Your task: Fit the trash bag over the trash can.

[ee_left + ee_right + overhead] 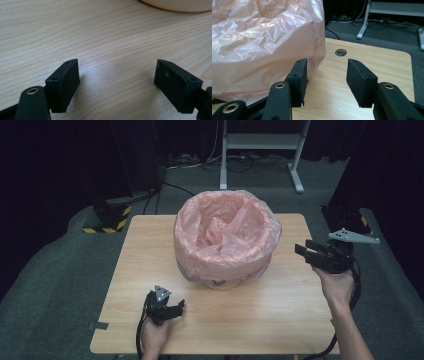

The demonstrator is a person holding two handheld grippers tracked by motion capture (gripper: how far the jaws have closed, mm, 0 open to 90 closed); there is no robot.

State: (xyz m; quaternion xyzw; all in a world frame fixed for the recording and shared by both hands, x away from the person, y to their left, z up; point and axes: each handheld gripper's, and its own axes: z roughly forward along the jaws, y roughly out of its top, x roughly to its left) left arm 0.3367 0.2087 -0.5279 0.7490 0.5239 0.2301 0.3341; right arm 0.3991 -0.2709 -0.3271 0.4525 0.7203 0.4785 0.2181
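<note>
A round bin lined with a crinkled pink plastic bag [226, 236] stands in the middle of the wooden table [150, 265]. My left gripper [176, 309] rests low on the table near the front left edge, open, with bare wood between its jaws [116, 72]. A cream curve of the bin's base [180, 6] shows at the top of the left gripper view. My right gripper [303, 251] is held above the table just right of the bin, open and empty [327, 75], its left finger [299, 77] close beside the pink bag [262, 47].
A round cable hole [340, 52] sits in the table beyond the right gripper. Behind the table stand a white metal frame [260, 150], loose cables on the grey carpet [210, 162] and a black stand with yellow-black tape [107, 220].
</note>
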